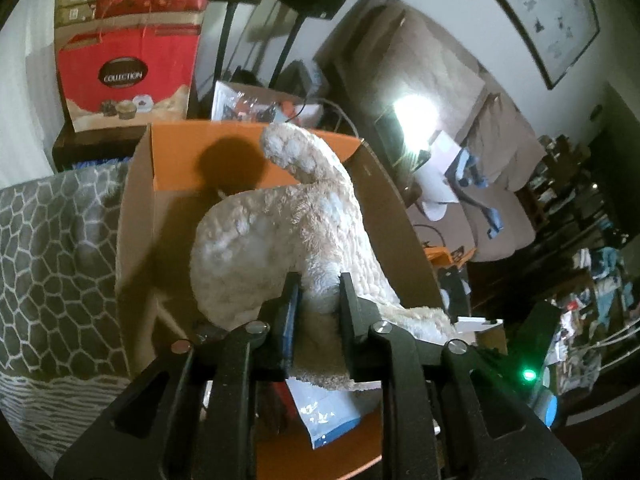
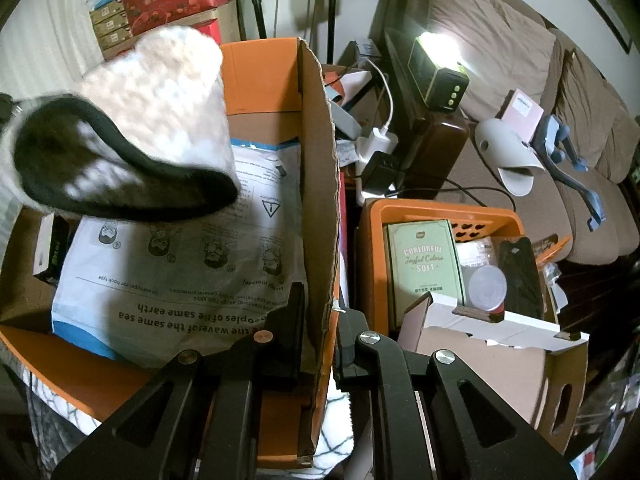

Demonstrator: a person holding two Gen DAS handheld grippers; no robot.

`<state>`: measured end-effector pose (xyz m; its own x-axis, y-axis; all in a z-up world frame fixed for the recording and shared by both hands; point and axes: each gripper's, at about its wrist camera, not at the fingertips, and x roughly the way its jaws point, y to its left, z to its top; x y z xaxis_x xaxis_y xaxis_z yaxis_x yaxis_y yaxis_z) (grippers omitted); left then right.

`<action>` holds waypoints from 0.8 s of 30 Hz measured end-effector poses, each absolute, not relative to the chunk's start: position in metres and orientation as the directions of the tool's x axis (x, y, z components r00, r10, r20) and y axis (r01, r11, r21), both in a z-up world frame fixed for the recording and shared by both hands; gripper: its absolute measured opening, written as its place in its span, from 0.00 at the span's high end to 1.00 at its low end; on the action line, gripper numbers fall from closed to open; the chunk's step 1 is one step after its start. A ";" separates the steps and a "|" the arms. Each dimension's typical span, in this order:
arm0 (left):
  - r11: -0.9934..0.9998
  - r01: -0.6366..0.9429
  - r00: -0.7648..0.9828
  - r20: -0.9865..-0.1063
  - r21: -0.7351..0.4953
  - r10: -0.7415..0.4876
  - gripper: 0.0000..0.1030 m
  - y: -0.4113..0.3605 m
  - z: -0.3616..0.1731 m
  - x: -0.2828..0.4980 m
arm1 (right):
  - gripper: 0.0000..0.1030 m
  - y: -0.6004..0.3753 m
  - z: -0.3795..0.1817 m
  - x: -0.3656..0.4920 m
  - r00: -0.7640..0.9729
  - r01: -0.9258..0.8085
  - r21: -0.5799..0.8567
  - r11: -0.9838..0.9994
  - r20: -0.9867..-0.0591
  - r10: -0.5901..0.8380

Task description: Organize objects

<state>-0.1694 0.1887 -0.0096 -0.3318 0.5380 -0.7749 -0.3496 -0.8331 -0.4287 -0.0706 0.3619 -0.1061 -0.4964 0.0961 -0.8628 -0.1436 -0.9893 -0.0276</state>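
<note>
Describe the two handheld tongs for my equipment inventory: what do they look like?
Both the left tongs and the right tongs are matte black, with two flat, straight fingers on angular linkage arms that have slot-shaped cutouts. Round silver pivot screws sit on the joints; two on the right tongs look coppery. The left finger's inner face shows a blue pad. No cables, hands or sleeves are visible.

likely a cluttered home living room: brown sofa [image 2: 500,40], framed painting [image 1: 540,12], gift boxes [image 1: 132,52].
</note>
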 end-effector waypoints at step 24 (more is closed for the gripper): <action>-0.865 -0.370 -0.465 -0.739 -0.339 0.488 0.36 0.122 0.025 -0.124 | 0.90 0.361 -0.100 -0.065 -0.514 -0.155 -0.011 -0.988 -0.853 0.090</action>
